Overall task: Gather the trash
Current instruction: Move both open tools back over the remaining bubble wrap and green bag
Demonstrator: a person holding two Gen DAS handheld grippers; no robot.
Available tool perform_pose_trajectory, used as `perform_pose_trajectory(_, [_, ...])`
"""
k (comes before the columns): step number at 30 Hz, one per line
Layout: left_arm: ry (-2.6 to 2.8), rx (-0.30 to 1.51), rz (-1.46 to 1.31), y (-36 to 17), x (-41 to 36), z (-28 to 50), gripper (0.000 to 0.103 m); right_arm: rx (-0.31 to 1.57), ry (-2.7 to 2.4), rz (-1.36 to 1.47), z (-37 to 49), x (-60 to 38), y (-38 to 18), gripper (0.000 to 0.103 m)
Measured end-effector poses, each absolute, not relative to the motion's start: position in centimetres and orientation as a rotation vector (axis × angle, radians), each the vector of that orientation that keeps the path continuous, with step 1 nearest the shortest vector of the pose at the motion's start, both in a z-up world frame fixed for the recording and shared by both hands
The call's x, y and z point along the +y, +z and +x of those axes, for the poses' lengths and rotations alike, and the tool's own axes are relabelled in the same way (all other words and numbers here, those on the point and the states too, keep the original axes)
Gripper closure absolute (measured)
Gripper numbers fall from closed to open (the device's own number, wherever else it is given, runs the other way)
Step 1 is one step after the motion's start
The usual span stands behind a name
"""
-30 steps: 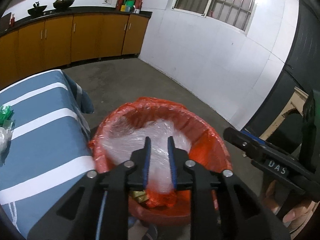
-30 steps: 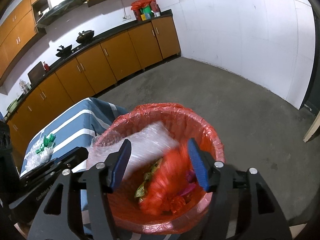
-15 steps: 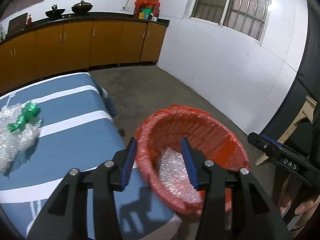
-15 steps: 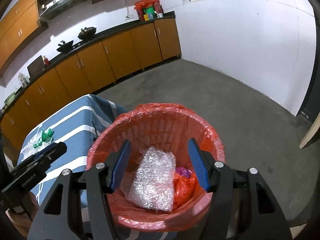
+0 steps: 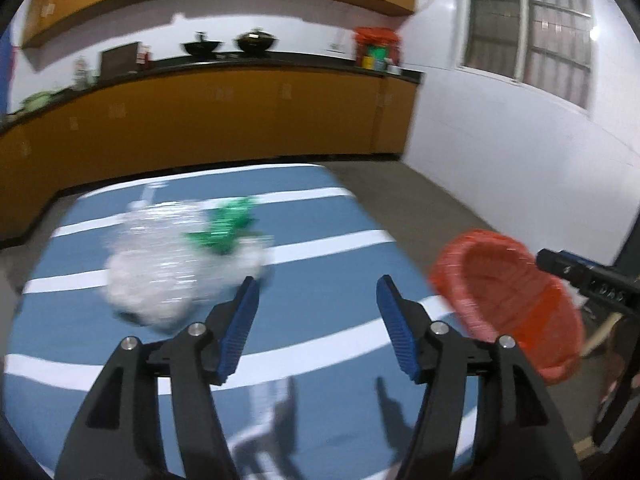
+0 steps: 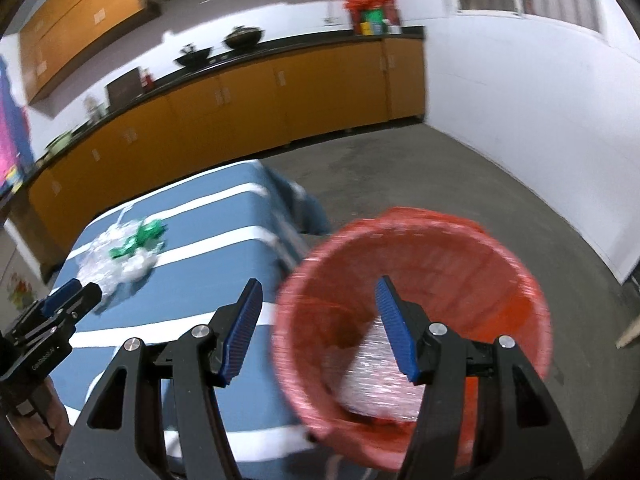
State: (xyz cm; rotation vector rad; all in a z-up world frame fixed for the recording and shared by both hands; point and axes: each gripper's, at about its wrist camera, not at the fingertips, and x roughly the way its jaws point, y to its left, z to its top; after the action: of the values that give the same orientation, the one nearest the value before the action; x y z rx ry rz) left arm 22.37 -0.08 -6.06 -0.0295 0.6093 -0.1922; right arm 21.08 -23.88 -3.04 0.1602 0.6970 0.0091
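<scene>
A red-lined trash bin [image 6: 420,320] stands beside a blue table with white stripes [image 5: 320,280]; a wad of bubble wrap [image 6: 376,384] lies inside the bin. On the table rest a clear plastic heap [image 5: 160,272] and a green wrapper [image 5: 228,228], seen smaller in the right wrist view as the plastic heap [image 6: 116,260] and green wrapper [image 6: 140,236]. My left gripper [image 5: 316,312] hovers over the table, jaws opening, nothing between them. My right gripper [image 6: 318,320] stands open and empty above the bin's left rim.
Orange kitchen cabinets [image 5: 200,120] under a black counter with pots line the back wall. A white wall with a barred window [image 5: 532,28] stands on the right. Grey concrete floor [image 6: 400,168] surrounds the table and the bin [image 5: 512,300].
The left gripper let go of the bubble wrap into the bin, opened and swung left over the table. The right gripper shifted left from over the bin's middle to its rim.
</scene>
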Motion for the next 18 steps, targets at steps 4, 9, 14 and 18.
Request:
perform_pose_trajectory(4, [-0.066, 0.594, -0.022, -6.3, 4.2, 21.8, 0.034, 0.702, 0.078, 0.12, 22.4, -20.0, -3.1, 0.044])
perform_pose_trajectory(9, [0.058, 0.592, -0.054, -6.7, 9.3, 21.2, 0.031, 0.704, 0.165, 0.081, 24.3, -14.9, -3.3, 0.044])
perform_pose_trajectory(14, [0.152, 0.586, -0.082, -7.0, 13.8, 20.7, 0.029, 0.707, 0.237, 0.038, 26.5, -9.7, -3.7, 0.048])
perform_pose_trajectory(18, [0.195, 0.577, -0.09, -7.1, 16.0, 20.4, 0.028, 0.709, 0.278, 0.017, 28.7, -6.0, -4.0, 0.049])
